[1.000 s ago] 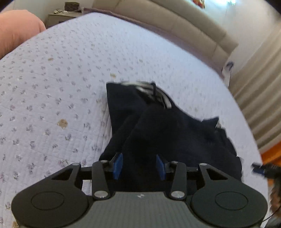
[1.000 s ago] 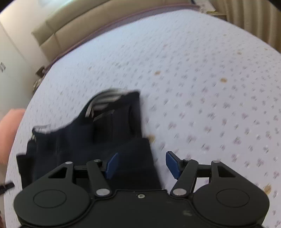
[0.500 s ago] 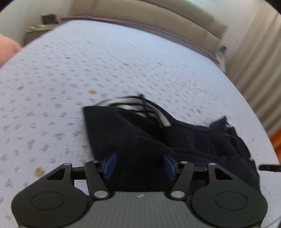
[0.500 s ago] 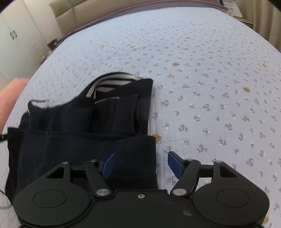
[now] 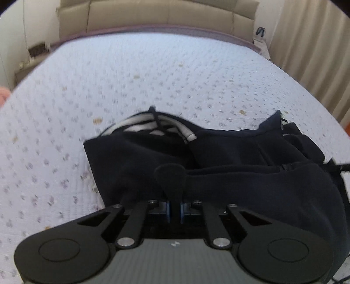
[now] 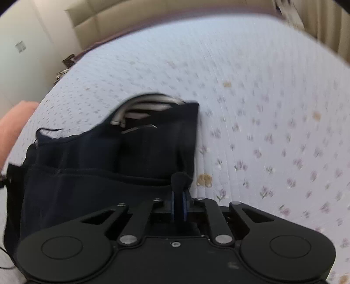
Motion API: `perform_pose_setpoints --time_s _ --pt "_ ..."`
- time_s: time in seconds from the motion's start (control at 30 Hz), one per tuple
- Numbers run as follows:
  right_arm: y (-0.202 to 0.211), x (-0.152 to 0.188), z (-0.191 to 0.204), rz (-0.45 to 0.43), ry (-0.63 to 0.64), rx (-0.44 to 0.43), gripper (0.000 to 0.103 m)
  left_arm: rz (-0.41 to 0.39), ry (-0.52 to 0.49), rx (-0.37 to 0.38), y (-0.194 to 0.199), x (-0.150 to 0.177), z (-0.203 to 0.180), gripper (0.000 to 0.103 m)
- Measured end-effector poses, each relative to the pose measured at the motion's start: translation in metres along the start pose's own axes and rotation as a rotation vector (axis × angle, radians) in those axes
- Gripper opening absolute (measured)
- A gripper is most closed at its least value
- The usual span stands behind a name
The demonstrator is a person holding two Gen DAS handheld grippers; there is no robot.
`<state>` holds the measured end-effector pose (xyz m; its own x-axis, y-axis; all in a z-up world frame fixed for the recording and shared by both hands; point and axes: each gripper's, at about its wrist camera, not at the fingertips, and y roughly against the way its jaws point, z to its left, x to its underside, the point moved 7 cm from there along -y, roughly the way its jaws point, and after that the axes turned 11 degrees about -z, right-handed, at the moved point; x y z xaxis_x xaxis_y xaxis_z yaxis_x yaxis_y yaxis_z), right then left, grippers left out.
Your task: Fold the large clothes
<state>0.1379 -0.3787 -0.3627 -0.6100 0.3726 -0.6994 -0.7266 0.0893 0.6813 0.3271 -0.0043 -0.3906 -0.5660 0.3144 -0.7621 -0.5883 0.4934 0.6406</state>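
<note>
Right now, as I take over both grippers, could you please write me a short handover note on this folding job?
Left gripper: jaws have just closed, shut on a pinch of the dark garment at its near edge.
Right gripper: jaws have just closed too, shut on the garment's near right corner.
The garment lies partly folded on the floral bedspread, striped collar lining at the far end.
Done: both near-edge grips taken.
Left: probably carry the near edge over toward the collar, release, smooth.

Dark navy folded garment [image 5: 229,157] lies on floral quilted bed [image 5: 153,76], near front edge. Beige padded headboard [image 5: 153,15] behind bed. Pleated cream curtain [image 5: 310,43] right of bed.
</note>
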Motion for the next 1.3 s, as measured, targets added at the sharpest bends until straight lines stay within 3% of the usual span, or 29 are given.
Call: perform_pose_setpoints --time_s 0.17,0.33,0.47,0.53,0.63,0.77,0.9,0.93,1.0,1.03,1.1,1.17,1.23,1.3 --pt "0.049 -0.016 0.030 -0.092 0.086 0.008 0.008 -0.078 0.060 0.003 0.032 -0.007 -0.004 0.008" --pt "0.085 -0.068 0.051 -0.243 0.165 0.020 0.006 -0.198 0.134 0.017 0.067 -0.038 0.001 0.008" --pt "0.081 -0.122 0.065 -0.386 0.201 0.009 0.006 -0.318 0.151 0.003 0.082 -0.078 0.011 0.008" --pt "0.056 -0.144 0.069 -0.416 0.214 0.017 0.006 -0.360 0.162 -0.015 0.076 -0.097 0.022 0.008" --pt "-0.012 -0.150 0.064 -0.338 0.189 0.041 0.006 -0.324 0.155 -0.079 0.034 -0.101 0.040 0.008" --pt "-0.107 -0.112 0.049 -0.128 0.200 0.127 0.006 -0.146 0.168 -0.168 -0.049 -0.063 0.057 0.009" --pt "-0.154 -0.083 0.043 -0.038 0.216 0.191 0.008 -0.108 0.194 -0.200 -0.087 -0.047 0.062 0.016" --pt "-0.156 -0.082 0.044 -0.036 0.229 0.204 0.010 -0.110 0.178 -0.218 -0.090 -0.049 0.062 0.019" --pt "-0.154 -0.086 0.044 -0.036 0.257 0.235 0.030 -0.109 0.160 -0.250 -0.090 -0.053 0.062 0.032" --pt "-0.148 -0.088 0.043 -0.030 0.264 0.257 0.047 -0.108 0.156 -0.270 -0.087 -0.055 0.064 0.036" --pt "-0.122 -0.098 0.047 -0.067 0.271 0.284 0.048 -0.134 0.141 -0.332 -0.072 -0.062 0.071 0.035" --pt "-0.088 -0.109 0.064 -0.137 0.272 0.231 0.050 -0.190 0.119 -0.357 -0.049 -0.075 0.073 0.034" --pt "-0.064 -0.109 0.090 -0.166 0.252 0.130 0.051 -0.240 0.130 -0.308 -0.026 -0.087 0.063 0.032" --pt "-0.054 -0.096 0.127 -0.138 0.232 0.003 0.040 -0.245 0.159 -0.198 -0.015 -0.090 0.039 0.032"
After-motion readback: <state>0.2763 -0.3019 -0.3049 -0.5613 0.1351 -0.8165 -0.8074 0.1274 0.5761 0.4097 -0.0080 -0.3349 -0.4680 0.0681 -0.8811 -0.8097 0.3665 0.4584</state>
